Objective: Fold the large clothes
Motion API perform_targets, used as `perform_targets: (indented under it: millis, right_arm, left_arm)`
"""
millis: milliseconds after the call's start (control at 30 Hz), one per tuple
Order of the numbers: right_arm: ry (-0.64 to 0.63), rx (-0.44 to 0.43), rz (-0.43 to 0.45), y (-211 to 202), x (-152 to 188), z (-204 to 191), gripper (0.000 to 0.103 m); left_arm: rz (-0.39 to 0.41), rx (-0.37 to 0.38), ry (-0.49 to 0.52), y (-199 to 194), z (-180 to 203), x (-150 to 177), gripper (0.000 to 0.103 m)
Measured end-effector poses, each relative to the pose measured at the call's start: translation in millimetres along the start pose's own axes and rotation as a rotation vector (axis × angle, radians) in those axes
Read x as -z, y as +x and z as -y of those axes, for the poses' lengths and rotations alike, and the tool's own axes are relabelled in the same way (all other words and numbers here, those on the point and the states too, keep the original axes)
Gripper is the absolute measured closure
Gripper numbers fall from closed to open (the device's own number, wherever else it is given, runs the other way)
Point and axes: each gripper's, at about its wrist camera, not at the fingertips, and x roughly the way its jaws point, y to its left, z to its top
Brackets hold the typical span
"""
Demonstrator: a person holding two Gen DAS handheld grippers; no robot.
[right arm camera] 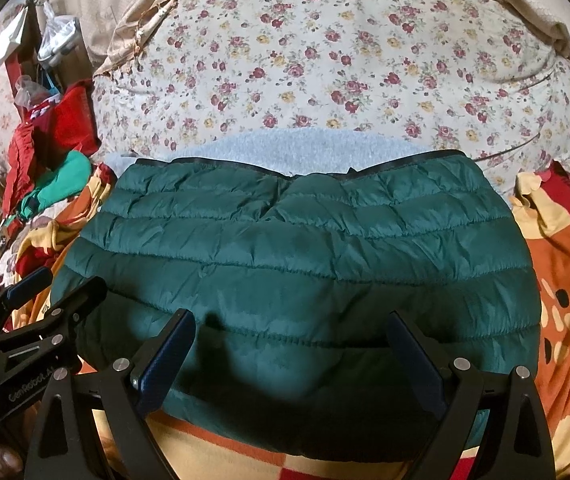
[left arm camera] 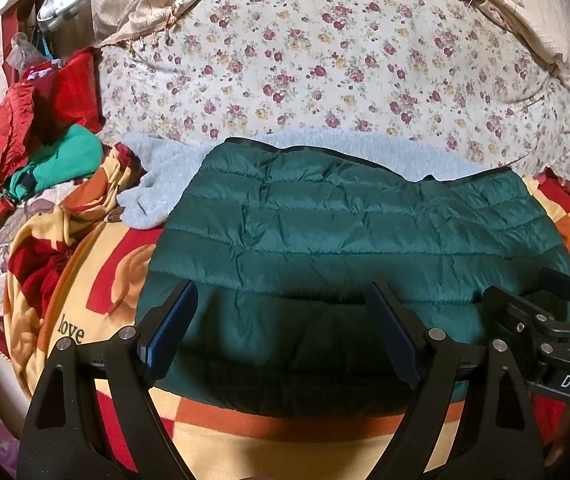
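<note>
Nearest my cameras, both claws stand with their blue-padded fingers spread apart and nothing between them: my left claw (left arm camera: pixel 283 328) hangs over the near left part of the green quilted jacket (left arm camera: pixel 349 248), my right claw (right arm camera: pixel 291 360) over its near middle. That jacket (right arm camera: pixel 297 264) lies folded into a wide block on the bed, near edge toward me, its black-trimmed far edge resting on a pale grey fleece garment (left arm camera: pixel 165 176) that shows beyond it and to its left. Under both spreads an orange, red and cream blanket (left arm camera: pixel 97 300).

Behind the fleece rises a floral quilt (right arm camera: pixel 325 60), bunched up, with beige tasselled cloth (left arm camera: pixel 541 32) draped over its top. To the left sits a heap of clothes: a red garment (left arm camera: pixel 9 136) and a bright green one (left arm camera: pixel 65 160).

Only my left view shows the word "love" printed on the blanket and the right claw's body marked "DAS" at its right edge. Only my right view shows the blanket's spotted orange patch (right arm camera: pixel 561 312) right of the jacket, and the left claw's body lettered "GenRobot.AI" at lower left
</note>
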Motion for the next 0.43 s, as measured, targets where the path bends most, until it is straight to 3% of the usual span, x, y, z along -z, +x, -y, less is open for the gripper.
perform_targets:
  millis: [433]
  right_arm:
    - [0.014,-0.014,-0.016,9.0,-8.0,6.2,0.008]
  left_arm:
    - [-0.001,0.034,0.004,3.7,2.9,-3.7,0.017]
